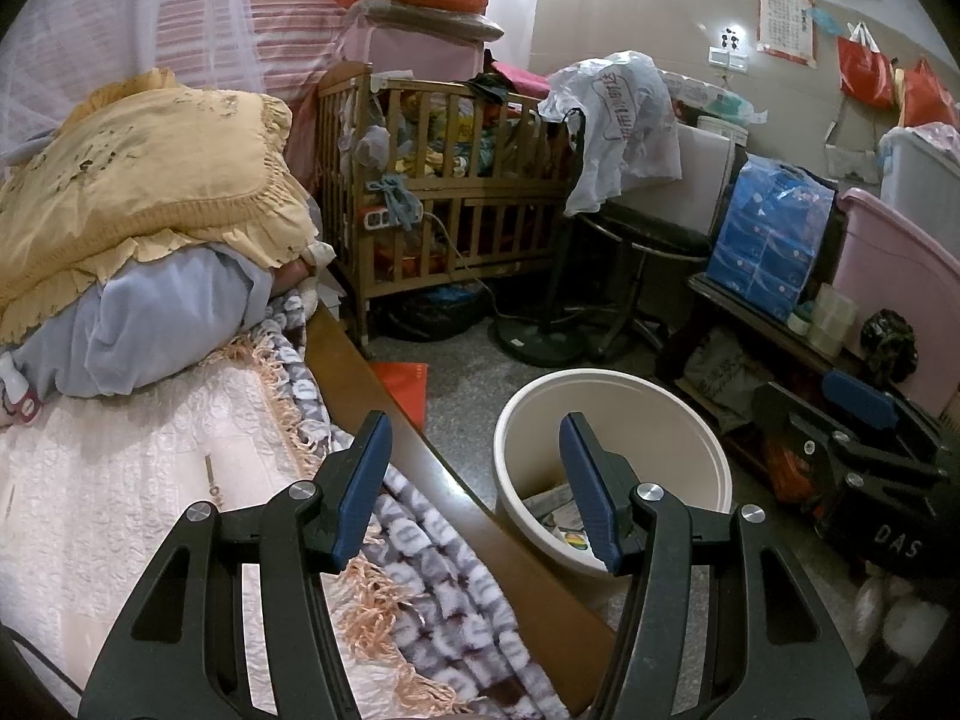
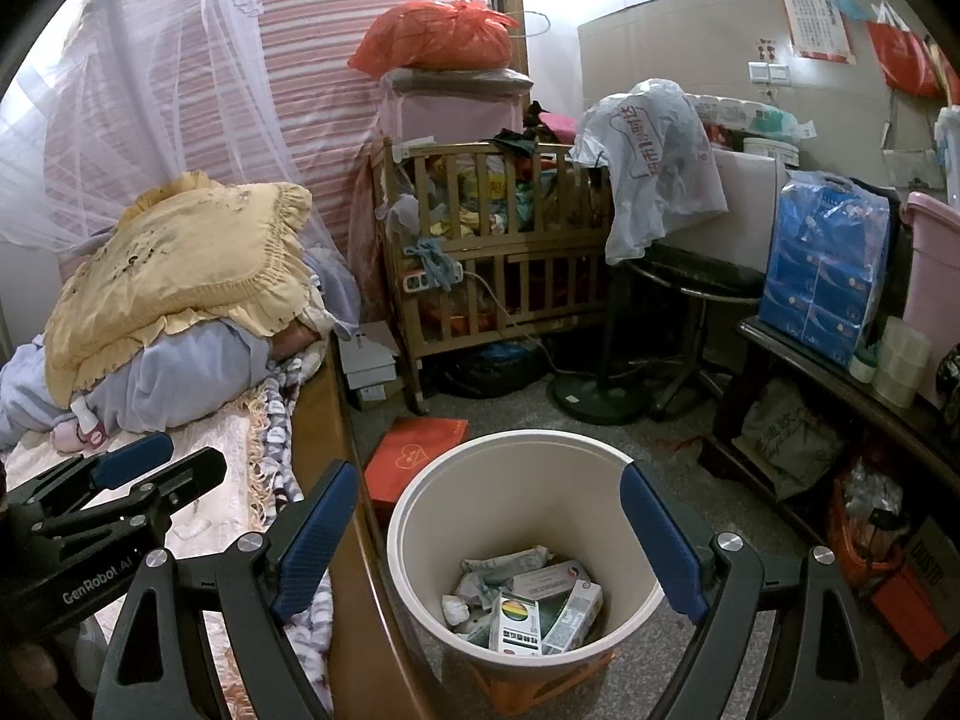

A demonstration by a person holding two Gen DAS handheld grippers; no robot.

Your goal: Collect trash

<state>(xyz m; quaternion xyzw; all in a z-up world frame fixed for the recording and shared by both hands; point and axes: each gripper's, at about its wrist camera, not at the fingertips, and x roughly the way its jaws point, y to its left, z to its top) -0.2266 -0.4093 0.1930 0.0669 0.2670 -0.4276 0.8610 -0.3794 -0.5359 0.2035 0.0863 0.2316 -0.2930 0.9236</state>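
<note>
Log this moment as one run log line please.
phase: over bin | left gripper: open, empty | right gripper: open, empty | trash bin: boxes, wads inside

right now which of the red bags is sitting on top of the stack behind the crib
The knotted red plastic bag, bulging and resting atop the pink stack behind the wooden crib. The other red bags hang flat on the right wall.

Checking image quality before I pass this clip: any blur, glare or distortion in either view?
Left wrist view: sharp, strong fisheye bending at the edges, black corners, dim indoor light. Right wrist view: same curvature, the bin and the boxes inside it readable; bright glare at the curtain on the left.
</note>
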